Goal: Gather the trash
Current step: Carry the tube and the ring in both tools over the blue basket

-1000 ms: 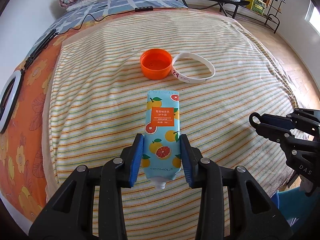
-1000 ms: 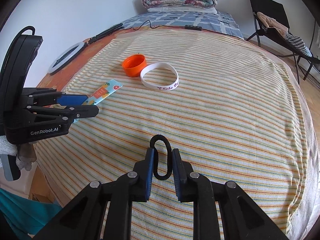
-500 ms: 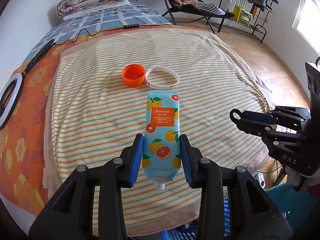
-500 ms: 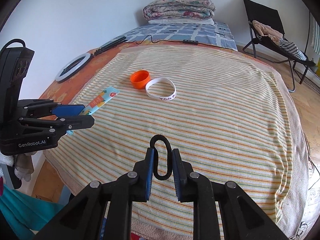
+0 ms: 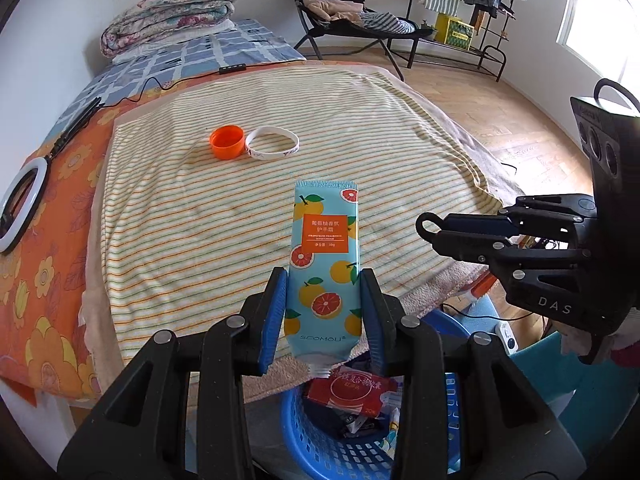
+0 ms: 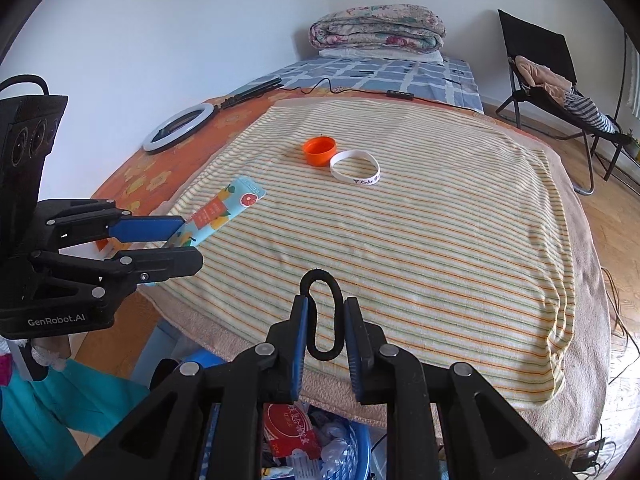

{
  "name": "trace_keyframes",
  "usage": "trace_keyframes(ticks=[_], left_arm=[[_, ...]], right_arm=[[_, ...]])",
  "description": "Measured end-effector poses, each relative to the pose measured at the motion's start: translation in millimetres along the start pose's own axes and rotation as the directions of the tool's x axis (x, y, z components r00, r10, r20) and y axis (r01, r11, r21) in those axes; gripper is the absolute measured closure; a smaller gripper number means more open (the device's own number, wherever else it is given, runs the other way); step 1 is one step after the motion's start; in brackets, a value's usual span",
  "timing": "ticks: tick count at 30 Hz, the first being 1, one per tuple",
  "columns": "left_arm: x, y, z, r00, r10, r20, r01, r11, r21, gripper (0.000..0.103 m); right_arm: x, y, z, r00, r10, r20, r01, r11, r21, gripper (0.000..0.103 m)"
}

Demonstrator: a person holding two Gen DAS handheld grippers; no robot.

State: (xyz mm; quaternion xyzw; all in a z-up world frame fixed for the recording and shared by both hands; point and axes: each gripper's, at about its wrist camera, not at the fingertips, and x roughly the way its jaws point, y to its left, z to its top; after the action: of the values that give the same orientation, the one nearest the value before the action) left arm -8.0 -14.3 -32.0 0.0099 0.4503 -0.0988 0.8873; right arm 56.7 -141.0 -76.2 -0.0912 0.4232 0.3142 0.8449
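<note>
**Both grippers loaded above the trash basket**

Left gripper (image 5: 324,312) fingers pinch a light-blue hand cream tube with orange fruit print (image 5: 325,268), nozzle end toward the camera, over the blue plastic basket (image 5: 320,452). Right gripper (image 6: 326,332) fingers squeeze a black elastic hair tie (image 6: 323,316). Orange plastic cap (image 6: 319,151) and white silicone wristband (image 6: 355,167) lie touching on the striped blanket (image 6: 440,240) on the bed.

Blue slotted plastic basket (image 5: 320,450) below bed edge partly filled by red packet (image 5: 354,386); striped towel (image 5: 240,208) occupied only by orange round cap (image 5: 227,142) and white rubber wristband (image 5: 272,144), set touching, far side.
</note>
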Motion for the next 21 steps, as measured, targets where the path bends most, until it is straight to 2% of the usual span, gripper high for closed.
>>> trace_keyframes(ticks=[12, 21], left_arm=[[-9.8, -30.3, -49.6, 0.999, -0.020, -0.027, 0.021, 0.999, 0.045, 0.067], [1.4, -45.2, -89.0, 0.994, -0.044, -0.098, 0.048, 0.998, 0.042, 0.067]], right_arm=[[-20.9, 7.1, -49.0, 0.999, 0.030, -0.042, -0.028, 0.999, 0.035, 0.086], [-18.7, 18.1, -81.4, 0.994, 0.056, -0.089, -0.053, 0.998, 0.031, 0.086]])
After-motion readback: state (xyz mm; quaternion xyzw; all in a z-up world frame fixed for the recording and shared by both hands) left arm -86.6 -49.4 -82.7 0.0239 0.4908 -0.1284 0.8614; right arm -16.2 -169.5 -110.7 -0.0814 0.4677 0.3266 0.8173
